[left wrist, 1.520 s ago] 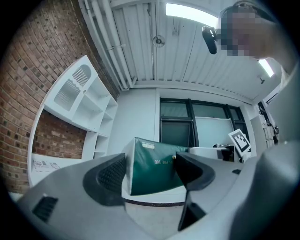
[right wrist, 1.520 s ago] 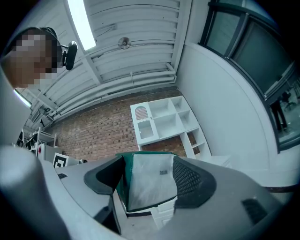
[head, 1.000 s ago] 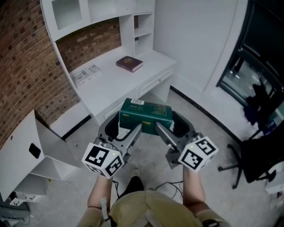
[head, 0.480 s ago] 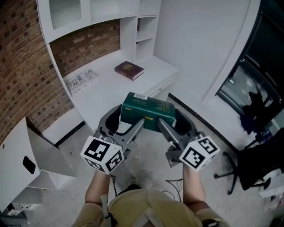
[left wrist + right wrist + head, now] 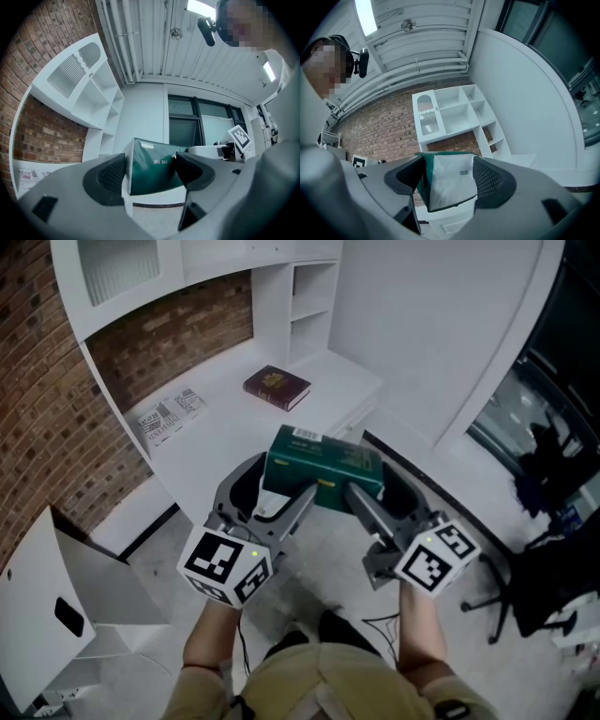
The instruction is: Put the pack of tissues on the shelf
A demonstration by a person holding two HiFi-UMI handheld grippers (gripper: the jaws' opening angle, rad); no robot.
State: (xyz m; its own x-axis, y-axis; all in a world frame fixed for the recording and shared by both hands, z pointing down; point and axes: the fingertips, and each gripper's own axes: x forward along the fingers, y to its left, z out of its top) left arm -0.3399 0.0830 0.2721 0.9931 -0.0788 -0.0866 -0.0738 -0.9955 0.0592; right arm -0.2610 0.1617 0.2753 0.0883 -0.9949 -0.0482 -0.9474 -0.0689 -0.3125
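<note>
Head view: a dark green, plastic-wrapped rectangular pack of tissues [image 5: 323, 468] was held in the air between both grippers, over the front edge of the white desk [image 5: 220, 442], touching nothing else; left gripper [image 5: 272, 498] was clamped on the pack's left end, right gripper [image 5: 384, 498] on its right end.

Left gripper view: both jaws pressed against the green pack [image 5: 152, 164], so clenched on it; right gripper view: same, jaws closed on the pack's pale end face [image 5: 450, 180].

A maroon hardcover book [image 5: 277, 387] lay toward the desk's right end; printed paper sheets [image 5: 169, 413] lay toward its left end by the red brick wall [image 5: 37, 381]; open white shelf compartments [image 5: 309, 306] stood above the desk's right back corner.

Step in hand, as I read it: carrying the pack to the shelf, placement not yet done; to do it well, hold even squeeze from both sides so the soft pack doesn't buckle or slip; move both grippers together and level; go over the book, not through it; seat the pack flat in a compartment before letting go.
</note>
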